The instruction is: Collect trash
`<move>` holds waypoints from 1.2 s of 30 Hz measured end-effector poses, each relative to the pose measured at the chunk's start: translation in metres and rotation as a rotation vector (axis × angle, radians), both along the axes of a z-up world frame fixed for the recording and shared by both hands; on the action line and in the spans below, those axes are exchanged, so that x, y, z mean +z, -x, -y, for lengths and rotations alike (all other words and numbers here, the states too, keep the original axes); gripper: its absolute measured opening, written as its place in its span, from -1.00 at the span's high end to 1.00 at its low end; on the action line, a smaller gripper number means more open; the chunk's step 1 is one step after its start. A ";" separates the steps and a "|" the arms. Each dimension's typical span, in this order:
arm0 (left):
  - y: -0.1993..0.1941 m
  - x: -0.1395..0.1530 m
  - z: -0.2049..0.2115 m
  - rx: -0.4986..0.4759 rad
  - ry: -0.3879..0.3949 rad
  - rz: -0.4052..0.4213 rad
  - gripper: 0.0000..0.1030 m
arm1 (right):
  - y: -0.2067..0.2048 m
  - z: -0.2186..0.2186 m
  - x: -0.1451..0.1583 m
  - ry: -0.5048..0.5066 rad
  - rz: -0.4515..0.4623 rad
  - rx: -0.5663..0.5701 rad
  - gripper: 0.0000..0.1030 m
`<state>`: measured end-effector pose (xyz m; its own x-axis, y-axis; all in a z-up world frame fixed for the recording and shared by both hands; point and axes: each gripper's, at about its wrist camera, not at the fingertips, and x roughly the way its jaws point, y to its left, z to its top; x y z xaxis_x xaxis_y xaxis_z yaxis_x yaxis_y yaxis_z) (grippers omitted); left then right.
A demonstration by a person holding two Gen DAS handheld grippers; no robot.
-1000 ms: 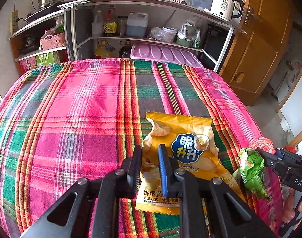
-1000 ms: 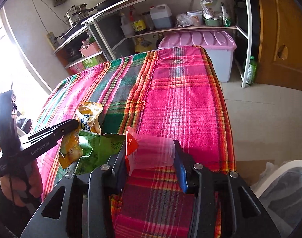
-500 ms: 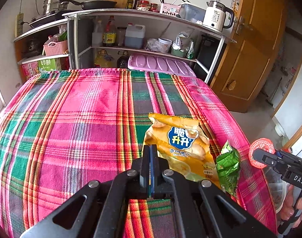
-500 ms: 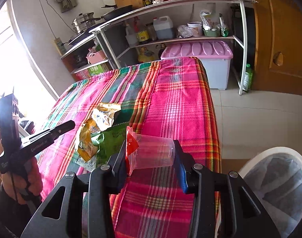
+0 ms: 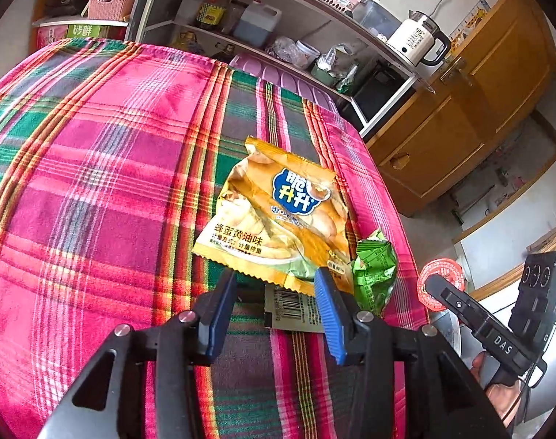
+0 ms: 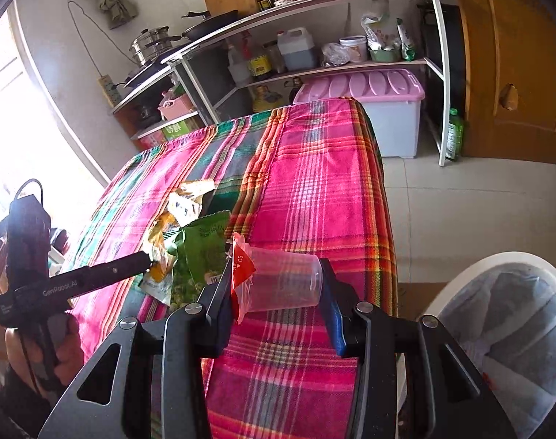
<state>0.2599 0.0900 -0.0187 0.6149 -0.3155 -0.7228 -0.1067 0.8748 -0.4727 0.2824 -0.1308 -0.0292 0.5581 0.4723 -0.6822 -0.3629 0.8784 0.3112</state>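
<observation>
- The left gripper (image 5: 274,300) has just been opening its jaws; half a second ago they were pressed together, and now they stand apart with the near edge of the yellow chip bag (image 5: 278,216) and its barcode flap between them, neither pad pressing it.
- The right gripper (image 6: 276,292) clamps the clear plastic cup (image 6: 285,280) sideways, red torn lid toward the left jaw, exactly as before.
- The green wrapper (image 5: 374,270) lies crumpled, touching the chip bag's right side, near the desk (image 5: 95,183) edge.
- The white trash bin (image 6: 508,333) shows larger at lower right than a second ago.
- Beyond the plaid cloth stands the kitchen shelf (image 6: 314,33).
</observation>
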 end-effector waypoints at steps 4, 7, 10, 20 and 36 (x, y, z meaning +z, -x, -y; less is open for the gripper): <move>-0.009 -0.001 -0.001 0.046 0.015 0.002 0.11 | -0.001 0.003 -0.001 -0.001 -0.001 0.001 0.18; -0.014 -0.001 0.002 0.074 0.006 -0.006 0.11 | -0.001 0.004 -0.002 -0.002 -0.001 0.001 0.18; -0.017 -0.001 0.003 0.099 0.020 -0.012 0.11 | -0.002 0.005 -0.003 0.000 -0.001 0.004 0.18; -0.041 0.000 0.003 0.159 -0.051 0.003 0.30 | 0.001 0.002 -0.004 -0.002 0.002 0.017 0.18; -0.061 0.032 -0.003 0.058 -0.266 0.116 -0.20 | 0.003 0.006 -0.002 -0.004 0.014 0.015 0.18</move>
<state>0.3213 0.0928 0.0133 0.7094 -0.0866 -0.6995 -0.1190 0.9635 -0.2400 0.2792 -0.1372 -0.0308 0.5601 0.4839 -0.6724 -0.3806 0.8712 0.3100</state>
